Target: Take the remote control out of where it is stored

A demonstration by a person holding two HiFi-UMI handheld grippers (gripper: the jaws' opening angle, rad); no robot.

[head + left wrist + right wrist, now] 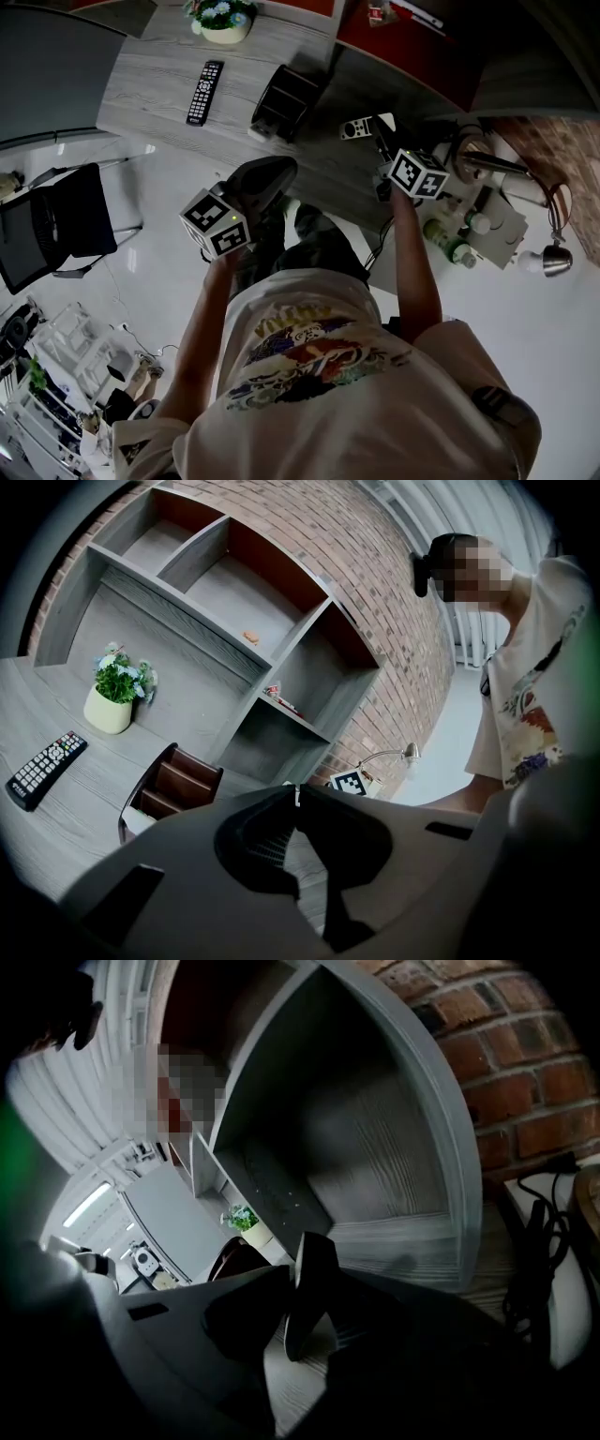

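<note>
My right gripper [382,128] is shut on a slim remote control [360,127], holding it above the grey desk [150,84] just right of the dark storage holder [285,100]. In the right gripper view the remote [306,1288] stands edge-on, pinched between the jaws over the desk top. My left gripper [284,169] hovers near the desk's front edge, below the holder, with its jaws closed tip to tip [297,795] and nothing in them. A second, black remote [204,91] lies flat on the desk at the left; the left gripper view shows this black remote [45,769] too.
A potted plant [223,21] stands at the back of the desk. Shelving compartments [234,602] rise against a brick wall. A side table [502,225] at the right carries bottles, cables [537,1251] and a lamp [553,259]. An office chair [66,220] is at the left.
</note>
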